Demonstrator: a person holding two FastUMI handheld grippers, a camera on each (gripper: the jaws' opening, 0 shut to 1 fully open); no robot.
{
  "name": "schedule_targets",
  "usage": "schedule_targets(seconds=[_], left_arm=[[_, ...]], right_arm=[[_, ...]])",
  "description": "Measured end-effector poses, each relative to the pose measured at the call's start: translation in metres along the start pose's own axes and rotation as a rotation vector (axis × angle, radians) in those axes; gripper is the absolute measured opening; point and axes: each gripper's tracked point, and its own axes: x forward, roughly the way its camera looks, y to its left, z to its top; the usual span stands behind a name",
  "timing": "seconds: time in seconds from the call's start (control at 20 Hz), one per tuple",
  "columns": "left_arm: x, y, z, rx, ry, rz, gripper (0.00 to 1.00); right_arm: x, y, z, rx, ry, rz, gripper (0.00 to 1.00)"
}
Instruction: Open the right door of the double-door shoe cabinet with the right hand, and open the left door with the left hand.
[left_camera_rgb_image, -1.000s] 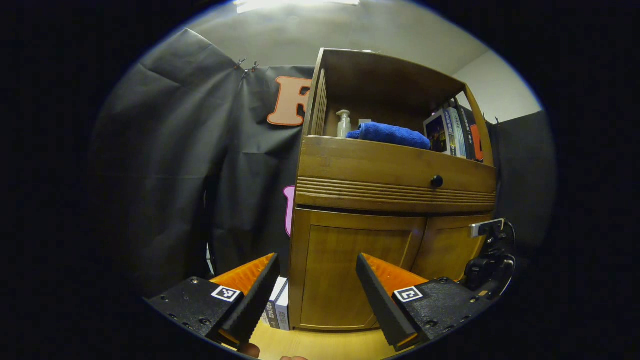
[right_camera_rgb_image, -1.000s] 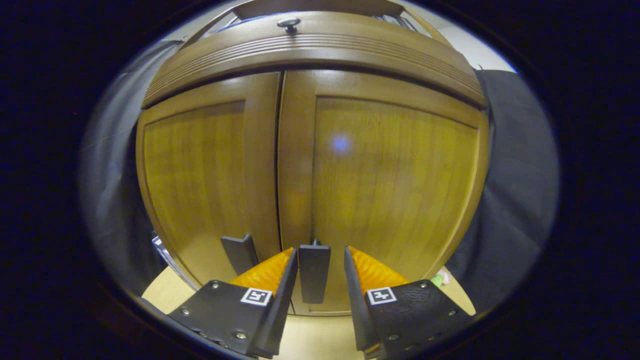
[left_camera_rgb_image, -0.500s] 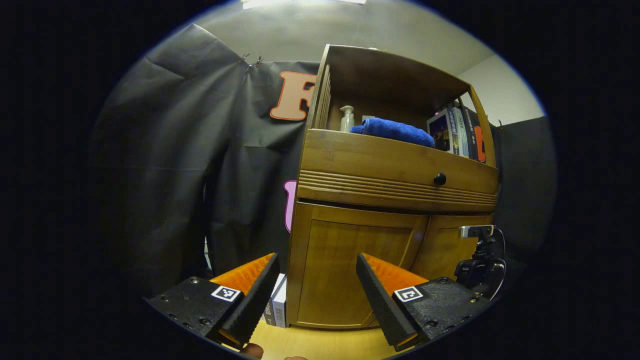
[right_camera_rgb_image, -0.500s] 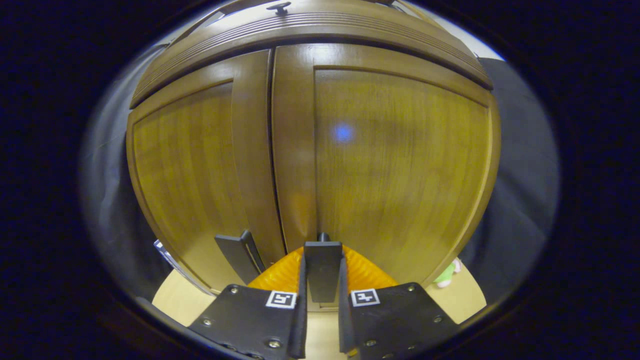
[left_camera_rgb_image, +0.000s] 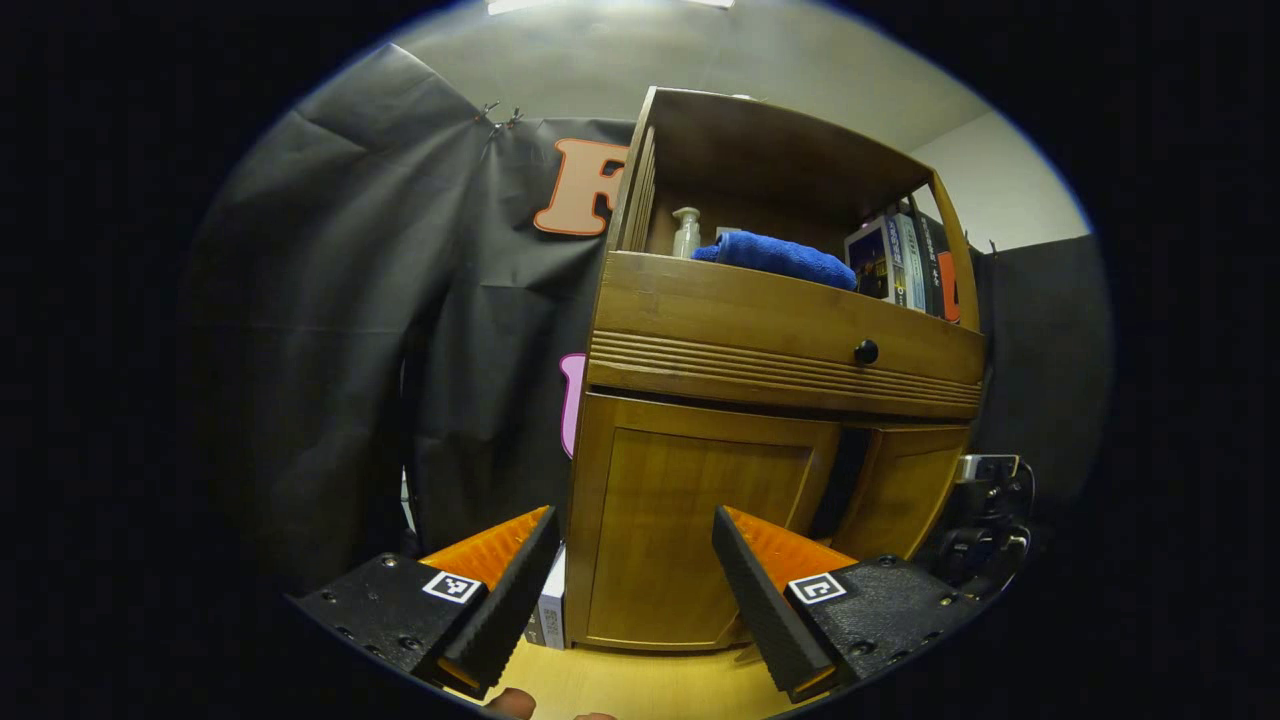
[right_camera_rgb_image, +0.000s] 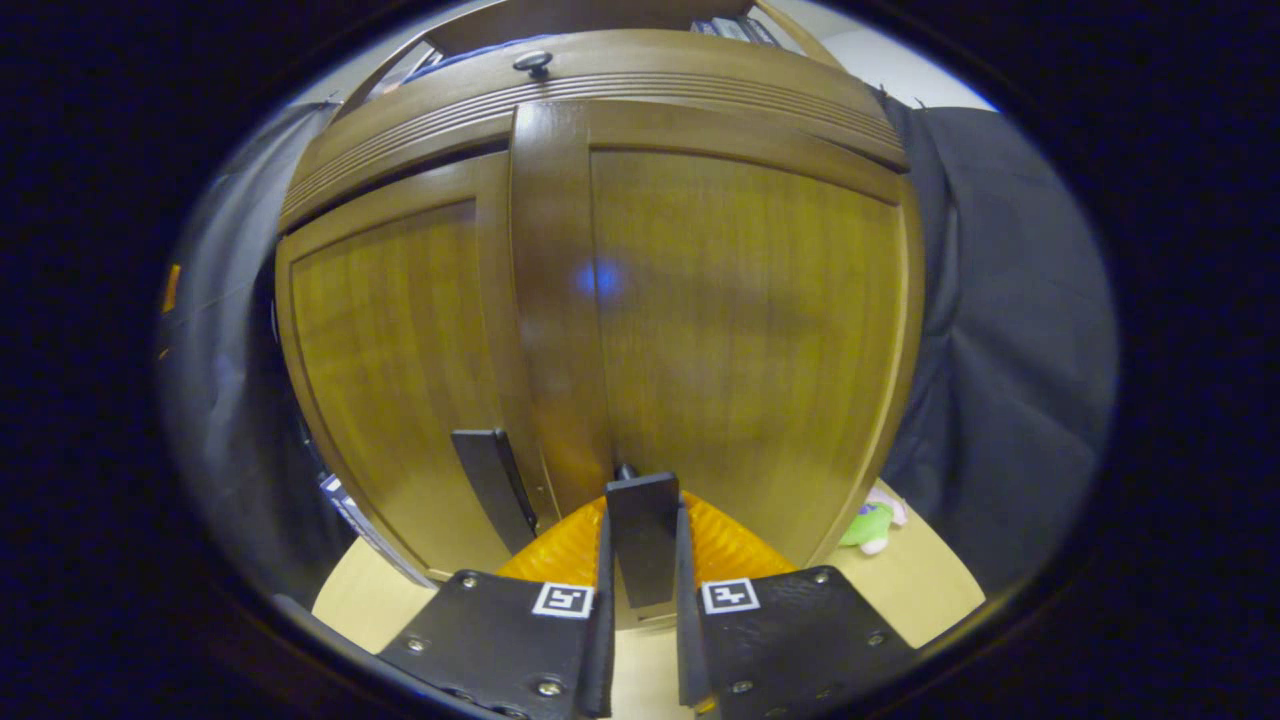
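The wooden shoe cabinet (left_camera_rgb_image: 770, 330) stands ahead in the left gripper view. Its left door (left_camera_rgb_image: 690, 530) is closed, and the right door (left_camera_rgb_image: 900, 490) is swung partly out, with a dark gap (left_camera_rgb_image: 830, 480) between them. My right gripper (right_camera_rgb_image: 642, 570) is shut on the dark flat handle (right_camera_rgb_image: 643, 535) of the right door (right_camera_rgb_image: 740, 320). The left door's handle (right_camera_rgb_image: 490, 485) hangs free beside it. My left gripper (left_camera_rgb_image: 630, 590) is open, held back from the left door with nothing between its fingers. The right gripper's body (left_camera_rgb_image: 985, 520) shows at the cabinet's right.
A drawer with a black knob (left_camera_rgb_image: 866, 351) sits above the doors. The open shelf holds a blue towel (left_camera_rgb_image: 775, 258), a pump bottle (left_camera_rgb_image: 686, 232) and books (left_camera_rgb_image: 900, 265). Boxes (left_camera_rgb_image: 545, 610) stand left of the cabinet. A small green toy (right_camera_rgb_image: 868, 522) lies on the floor at right.
My right gripper closed on the right door's handle and pulled it outward; a dark gap has opened between the doors. The left gripper has hardly moved.
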Motion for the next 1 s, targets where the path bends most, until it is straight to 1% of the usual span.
schedule_targets(seconds=[0.4,0.8,1.0], left_arm=[[-0.006,-0.039,-0.008,0.008,0.016,-0.1,0.96],[-0.007,-0.072,-0.017,0.011,0.027,-0.183,0.96],[-0.007,-0.087,-0.024,-0.001,0.04,-0.225,0.96]], right_arm=[[-0.035,-0.022,-0.011,0.03,-0.007,-0.032,0.25],[-0.075,-0.06,-0.022,0.093,0.003,-0.093,0.24],[-0.093,-0.082,-0.025,0.097,0.003,-0.142,0.24]])
